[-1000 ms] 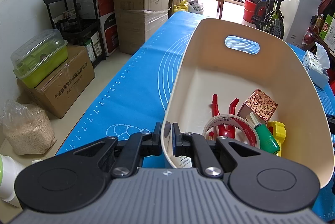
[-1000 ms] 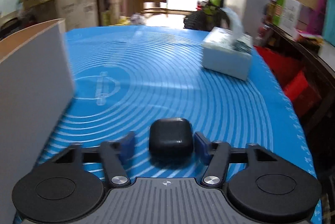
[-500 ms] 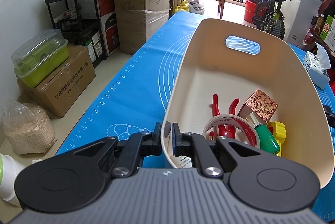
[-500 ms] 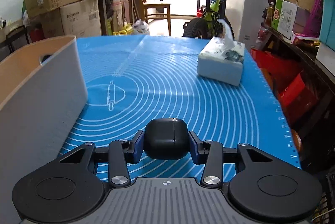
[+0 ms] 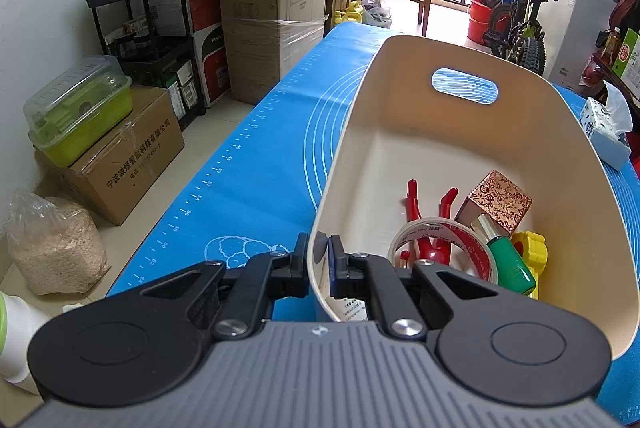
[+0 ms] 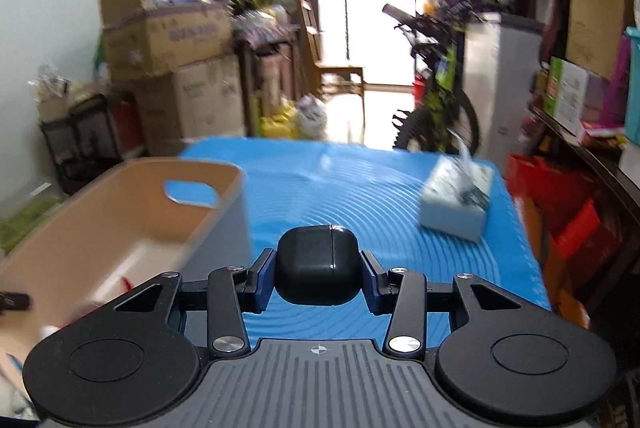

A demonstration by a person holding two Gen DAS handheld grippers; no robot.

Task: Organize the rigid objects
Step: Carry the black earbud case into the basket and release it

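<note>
A cream plastic basket (image 5: 460,131) stands on the blue mat. My left gripper (image 5: 318,256) is shut on its near rim, one finger outside and one inside. Inside lie a tape roll (image 5: 440,236), red clips (image 5: 418,203), a patterned red box (image 5: 500,199), a green bottle (image 5: 508,260) and a yellow piece (image 5: 532,252). My right gripper (image 6: 318,276) is shut on a black earbud case (image 6: 318,268), held above the mat to the right of the basket (image 6: 120,211).
A tissue box (image 6: 456,195) sits on the mat's right side (image 5: 604,127). Cardboard boxes (image 5: 276,15), a black shelf cart (image 5: 148,39) and a green lidded container (image 5: 80,107) line the left wall. A bicycle (image 5: 520,23) stands at the far end.
My right gripper closed on the black earbud case and lifted it off the mat, rising so the basket's inside comes into view. The left gripper stayed still on the rim.
</note>
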